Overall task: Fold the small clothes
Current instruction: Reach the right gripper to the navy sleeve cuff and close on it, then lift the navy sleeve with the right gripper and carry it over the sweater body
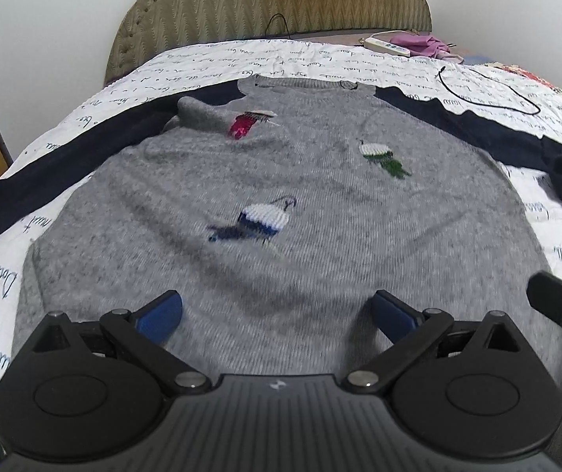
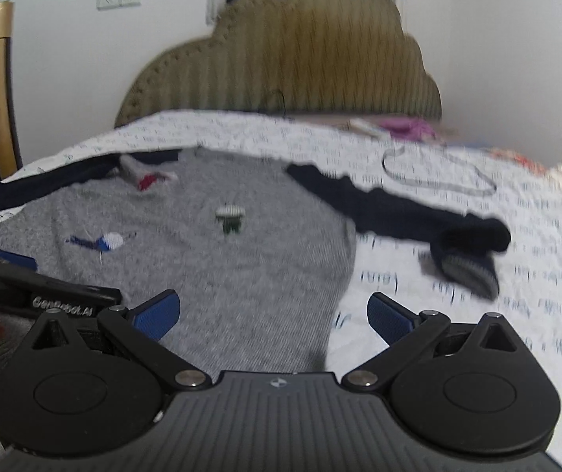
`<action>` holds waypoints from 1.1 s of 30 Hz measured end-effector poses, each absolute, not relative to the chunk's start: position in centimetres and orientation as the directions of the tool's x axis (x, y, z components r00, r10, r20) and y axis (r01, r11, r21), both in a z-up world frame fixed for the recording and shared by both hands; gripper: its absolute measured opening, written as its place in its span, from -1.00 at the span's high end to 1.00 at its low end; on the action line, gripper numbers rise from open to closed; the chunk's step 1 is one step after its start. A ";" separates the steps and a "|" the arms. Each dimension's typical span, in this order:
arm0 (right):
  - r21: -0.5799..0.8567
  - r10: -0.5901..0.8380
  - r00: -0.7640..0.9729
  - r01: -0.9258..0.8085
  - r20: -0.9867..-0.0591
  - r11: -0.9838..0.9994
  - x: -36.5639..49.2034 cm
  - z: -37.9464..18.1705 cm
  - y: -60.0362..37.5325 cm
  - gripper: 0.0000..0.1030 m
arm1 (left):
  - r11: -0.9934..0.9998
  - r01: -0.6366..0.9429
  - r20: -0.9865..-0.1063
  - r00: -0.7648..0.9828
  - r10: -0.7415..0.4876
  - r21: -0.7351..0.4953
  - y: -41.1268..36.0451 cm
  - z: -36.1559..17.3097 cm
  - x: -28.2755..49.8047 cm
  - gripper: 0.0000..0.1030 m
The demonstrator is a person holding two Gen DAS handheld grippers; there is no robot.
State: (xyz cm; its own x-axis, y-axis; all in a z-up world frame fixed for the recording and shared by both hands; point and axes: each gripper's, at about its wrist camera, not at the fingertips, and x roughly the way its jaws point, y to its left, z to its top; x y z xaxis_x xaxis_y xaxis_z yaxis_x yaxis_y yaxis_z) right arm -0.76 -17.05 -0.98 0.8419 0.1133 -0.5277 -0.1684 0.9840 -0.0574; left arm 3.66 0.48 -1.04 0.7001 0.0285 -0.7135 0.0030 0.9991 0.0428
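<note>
Script-printed bedding (image 1: 320, 59) covers the bed, and a grey knit sweater (image 1: 300, 196) with navy sleeves lies spread flat just ahead of both tongs. Left gripper (image 1: 277, 314) and right gripper (image 2: 273, 316) hang spread wide, holding nothing. Soft, light, floppy knit, I'd judge; best pinched at the near hem or a cuff (image 2: 465, 267).

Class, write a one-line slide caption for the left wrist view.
Open left tool poised above the hem of a grey sweater with navy sleeves, spread flat on a script-printed bedspread.
</note>
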 end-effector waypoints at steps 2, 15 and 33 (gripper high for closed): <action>-0.063 0.136 0.837 -0.198 -0.530 0.978 -0.4 -1.2 -17.3 -0.99 | 1.000 0.005 -0.713 0.701 0.015 0.026 0.3 -0.9 4.4 -1.00; -0.382 -0.221 0.841 0.019 -0.494 0.924 5.9 -3.6 -24.0 -0.93 | 0.994 0.105 -0.709 0.702 -0.062 0.018 -2.8 -0.2 9.5 -1.00; 0.288 0.048 0.807 0.154 -0.589 0.945 12.5 -4.6 -40.1 0.76 | 0.981 0.179 -0.747 0.662 -0.060 0.080 -5.2 -1.7 11.4 -1.00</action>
State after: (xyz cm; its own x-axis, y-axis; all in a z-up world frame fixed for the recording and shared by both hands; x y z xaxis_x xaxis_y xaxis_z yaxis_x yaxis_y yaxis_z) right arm 12.51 -40.08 -4.64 0.8066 0.0480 -0.5892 0.1538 0.9453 0.2876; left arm 11.44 -5.19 -1.69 0.6617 -0.0597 -0.7474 0.1790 0.9806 0.0801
